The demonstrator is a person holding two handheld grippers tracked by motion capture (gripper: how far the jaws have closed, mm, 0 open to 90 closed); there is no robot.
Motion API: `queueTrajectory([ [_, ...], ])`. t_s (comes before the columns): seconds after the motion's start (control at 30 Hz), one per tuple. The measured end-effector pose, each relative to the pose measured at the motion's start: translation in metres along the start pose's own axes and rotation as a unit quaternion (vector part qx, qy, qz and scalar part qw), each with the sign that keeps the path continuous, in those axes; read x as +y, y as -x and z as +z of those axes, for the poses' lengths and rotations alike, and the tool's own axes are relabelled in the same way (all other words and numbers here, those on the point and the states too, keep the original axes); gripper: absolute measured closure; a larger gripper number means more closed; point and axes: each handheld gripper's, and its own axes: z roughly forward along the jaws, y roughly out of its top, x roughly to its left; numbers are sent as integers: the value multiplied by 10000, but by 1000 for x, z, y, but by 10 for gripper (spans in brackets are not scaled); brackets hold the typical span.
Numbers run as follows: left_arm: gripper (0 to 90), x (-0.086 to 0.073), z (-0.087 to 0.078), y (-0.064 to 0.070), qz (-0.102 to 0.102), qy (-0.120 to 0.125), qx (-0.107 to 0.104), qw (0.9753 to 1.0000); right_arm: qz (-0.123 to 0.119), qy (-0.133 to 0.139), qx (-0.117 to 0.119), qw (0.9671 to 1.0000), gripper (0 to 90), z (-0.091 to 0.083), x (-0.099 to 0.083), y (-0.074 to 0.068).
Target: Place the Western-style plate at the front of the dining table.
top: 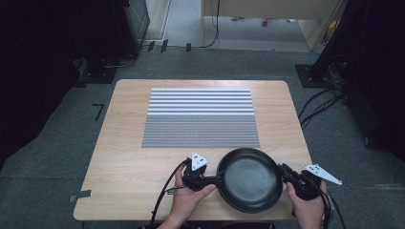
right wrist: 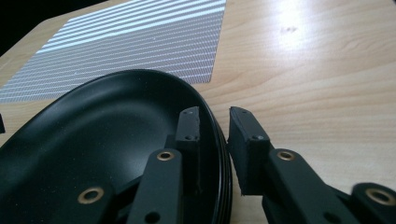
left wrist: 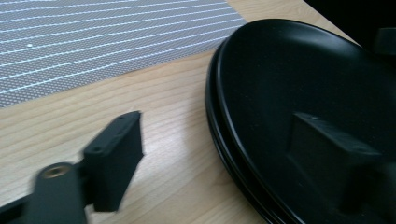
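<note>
The desk (top: pixel 129 157), light wood, carries a grey striped mat (top: pixel 200 117) across its middle and a black plate (top: pixel 249 179) near the front edge, just clear of the mat's near border. In the right gripper view the plate's rim reads as several stacked edges, so it may be a stack; this cannot be settled.

Right hand-held gripper (right wrist: pixel 214 135): jaws straddle the plate's rim, one inside the bowl, one outside, with a narrow gap showing on the outer side. Judged not yet clamped, nearly closed.

Left hand-held gripper (left wrist: pixel 243 149): jaws spread wide, one over bare desk, the other over the plate's inner surface. The rim runs between them, untouched as far as can be seen. In the high view it sits at the plate's left side, held by the left hand (top: pixel 188 195).

Risks, in my judgement:
- The plate lies close to the front edge; an uneven pull could drag it off the desk.
- The glossy, sloped rim offers little purchase; a shallow bite by either side could slip on lifting.
- If this is a stack, clamping the top rim alone could shear pieces apart.
- If one side closes before the other, the plate may tip or rotate.
</note>
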Motion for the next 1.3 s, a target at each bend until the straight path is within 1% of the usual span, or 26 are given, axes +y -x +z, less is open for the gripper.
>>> queueTrajectory([
  [0.1,333,-2,1,2,25,-26,-122,9999,143,-79,-29,9999,761,3,-2,-1],
  [0.13,351,-2,1,2,25,-26,-122,9999,136,-114,-43,9998,762,3,-3,-2],
  [0.17,351,-3,2,3,56,-57,-161,9998,136,-114,-43,9998,762,3,-3,-2],
  [0.2,371,-5,3,4,68,-82,-189,9998,126,-131,-56,9998,763,4,-4,-2],
  [0.27,402,-6,4,5,86,-136,-229,9996,72,-136,-60,9999,777,5,-4,-2],
  [0.3,424,-8,6,5,49,-210,-274,9994,64,-168,-24,9998,793,4,-3,0],
  [0.33,430,-8,6,5,49,-210,-274,9994,64,-168,-24,9998,793,4,-3,0],
  [0.37,442,-10,7,5,13,-240,-304,9992,135,-227,25,9996,824,3,-3,3],
  [0.4,442,-11,8,5,6,-266,-324,9991,135,-227,25,9996,824,3,-3,3],
  [0.43,467,-13,9,6,-7,-300,-384,9988,292,-281,123,9991,835,1,-2,7],
  [0.47,472,-13,9,6,-7,-300,-384,9988,292,-281,123,9991,835,1,-2,7],
  [0.5,484,-13,9,6,-28,-329,-480,9983,385,-346,172,9985,840,0,-1,9],
  [0.53,497,-13,9,6,-28,-329,-480,9983,385,-346,172,9985,840,0,-1,9],
  [0.6,499,-13,8,7,-21,-354,-494,9981,390,-381,190,9983,844,-1,-1,9],
  [0.63,501,-13,8,6,-68,-363,-527,9979,404,-444,206,9980,844,-2,0,10],
  [0.83,498,-14,8,5,-144,-399,-598,9973,400,-500,242,9977,843,-5,-2,10],
  [0.87,498,-14,9,5,-159,-402,-607,9972,400,-500,242,9977,843,-5,-2,10],
  [0.97,495,-14,9,5,-207,-420,-626,9969,506,-474,246,9973,852,-5,-2,11],
  [1.07,491,-15,9,6,-168,-416,-578,9973,522,-444,287,9972,855,-4,-3,10],
  [1.1,491,-14,10,6,-178,-417,-581,9973,586,-416,319,9969,857,-3,-4,10],
  [1.2,491,-14,10,6,-187,-415,-585,9972,640,-392,339,9966,861,-3,-4,11],
  [1.23,491,-14,10,6,-183,-416,-574,9973,701,-370,371,9962,864,-2,-4,12],
  [1.3,491,-14,10,7,-189,-412,-568,9974,704,-348,368,9962,865,-2,-4,12],
])
